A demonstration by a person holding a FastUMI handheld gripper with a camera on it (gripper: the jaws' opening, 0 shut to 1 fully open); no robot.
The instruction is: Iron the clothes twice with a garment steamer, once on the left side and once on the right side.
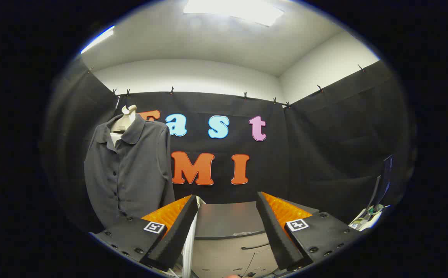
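Grey shirt hangs on a pale mannequin bust against the booth wall, well beyond the left finger and off to its left; long axis vertical, collar up, hem down, button front facing the camera and turned slightly toward the right; one sleeve hangs straight down the shirt's right-hand side; hem and lower left edge are cut off behind the left finger, lower body hard to make out in shadow; gripper fingers stand wide apart, nothing pressed between them; a white strip, maybe a cord or hose, runs down just inside the left finger, can't tell what it is or whether it touches; beyond the gap a dark desk top with its front edge showing, pale cabinet front with a handle below; small clutter at the far right too blurred to identify.
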